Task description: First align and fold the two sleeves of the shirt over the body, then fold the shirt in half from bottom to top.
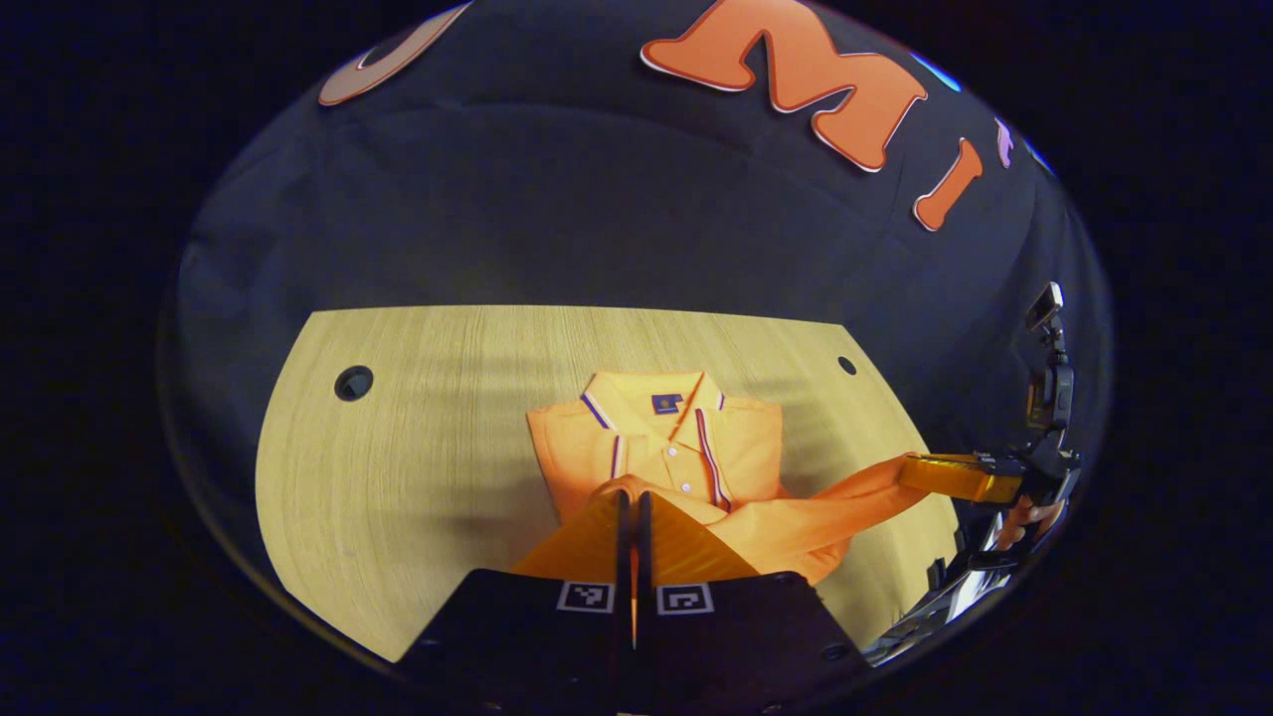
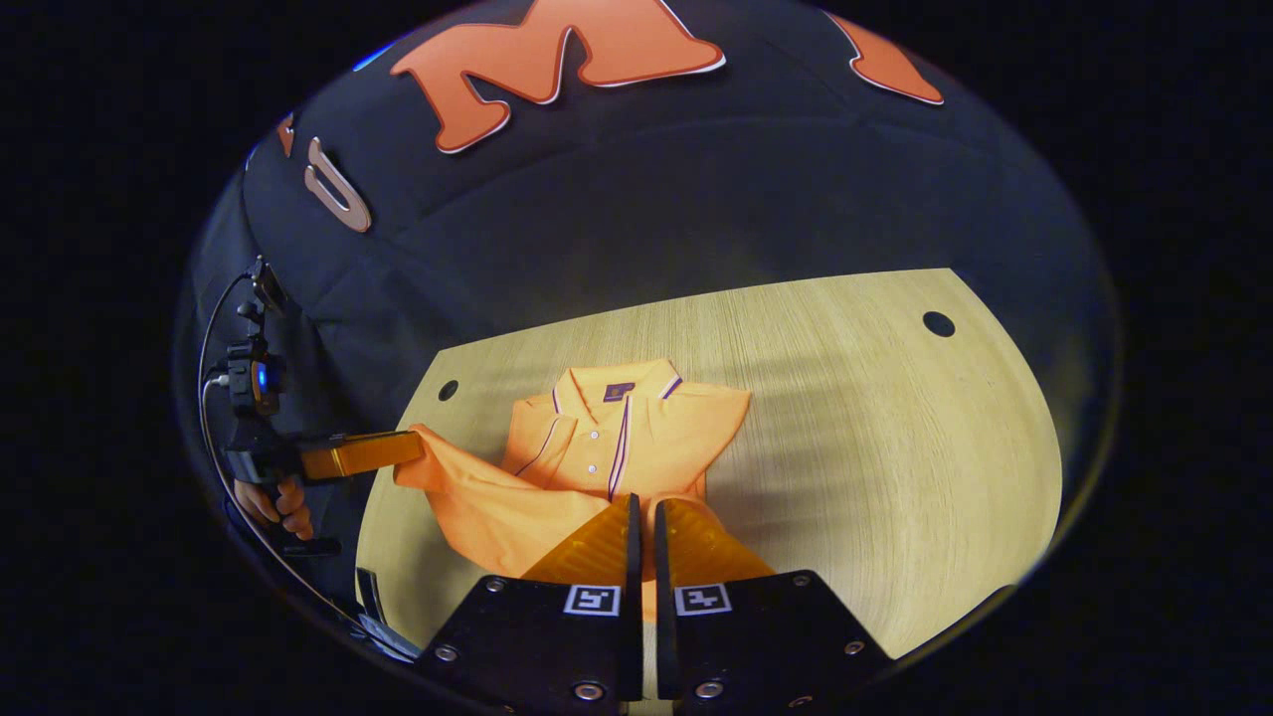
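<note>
The shirt (image 1: 661,443) is an orange polo of fine knit, with a striped collar, a buttoned placket and a small dark label inside the neck. It lies collar-up near the middle of the bench (image 1: 418,447), its upper body flat and roughly square with the sleeves already folded in, while its lower part is lifted off the wood into soft, sagging folds. The left tongs (image 1: 634,507) are closed to a thin slit and pinch one corner of the raised hem. The right tongs (image 2: 643,512) are likewise nearly closed, gripping the hem's other corner. In the left gripper view the right tongs appear off to the right with a hand (image 1: 1029,517) behind them, the cloth drawn taut toward their tip. The bench is pale wood-grain laminate with rounded corners and a round cable hole (image 1: 353,383) near each far corner. Bare wood lies open on both sides of the shirt and beyond the collar, up to the bench's far edge.
</note>
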`<state>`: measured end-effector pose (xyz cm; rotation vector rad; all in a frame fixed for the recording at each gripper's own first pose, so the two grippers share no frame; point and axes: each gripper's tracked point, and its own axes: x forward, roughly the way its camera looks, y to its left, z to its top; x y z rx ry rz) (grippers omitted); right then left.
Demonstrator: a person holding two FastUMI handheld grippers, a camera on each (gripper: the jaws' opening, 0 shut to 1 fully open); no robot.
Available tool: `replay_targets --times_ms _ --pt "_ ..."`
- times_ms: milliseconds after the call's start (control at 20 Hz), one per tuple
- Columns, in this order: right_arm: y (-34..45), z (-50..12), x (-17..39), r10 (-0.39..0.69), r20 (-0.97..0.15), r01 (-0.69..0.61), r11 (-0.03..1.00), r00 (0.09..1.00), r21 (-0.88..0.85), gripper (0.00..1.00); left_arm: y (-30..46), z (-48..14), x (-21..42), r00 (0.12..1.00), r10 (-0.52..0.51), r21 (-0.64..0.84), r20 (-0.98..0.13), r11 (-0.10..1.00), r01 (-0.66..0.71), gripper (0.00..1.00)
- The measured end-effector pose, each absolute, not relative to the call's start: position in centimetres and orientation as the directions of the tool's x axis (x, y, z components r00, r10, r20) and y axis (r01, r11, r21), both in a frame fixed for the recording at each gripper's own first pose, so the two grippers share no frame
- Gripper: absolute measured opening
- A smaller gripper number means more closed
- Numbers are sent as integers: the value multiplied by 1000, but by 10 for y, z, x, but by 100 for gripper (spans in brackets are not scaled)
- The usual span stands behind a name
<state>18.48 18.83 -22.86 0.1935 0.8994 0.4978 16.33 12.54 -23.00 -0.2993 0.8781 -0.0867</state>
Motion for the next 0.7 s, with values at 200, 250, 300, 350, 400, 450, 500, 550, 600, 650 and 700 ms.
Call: replay_targets --times_ms 200,250,300,350,400,450,500,550,600,650,700 --pt "206 -235 227 463 -716 -312 885 523 345 6 143 -248 202 641 -170 -244 -748 969 -27 1" --pt "209 -237 237 459 -719 -309 888 522 342 6 147 -253 211 645 -167 -247 -746 968 -35 1" --pt "210 -240 248 447 -722 -303 894 528 331 6 152 -255 218 645 -158 -241 -748 970 -42 1" --pt "214 -244 260 438 -728 -299 898 527 324 6 158 -259 226 652 -143 -234 -745 971 -55 1" --pt "216 -248 272 427 -730 -291 903 533 315 6 162 -263 232 653 -132 -232 -745 970 -68 1" --pt "218 -252 281 421 -733 -286 906 534 312 6 168 -267 238 657 -115 -225 -745 971 -85 1" --pt "220 -255 292 413 -733 -270 910 541 313 6 169 -273 245 659 -118 -237 -743 967 -93 1" --pt "223 -258 299 415 -730 -254 910 542 328 6 169 -275 250 662 -125 -254 -739 962 -102 1" --pt "226 -260 305 417 -728 -242 909 544 340 6 173 -279 254 665 -116 -248 -738 963 -106 1" --pt "224 -265 313 400 -728 -226 916 556 331 6 182 -284 255 660 -87 -216 -747 969 -117 1" --pt "223 -267 318 392 -726 -215 919 565 330 6 192 -290 259 659 -48 -177 -750 976 -130 4"
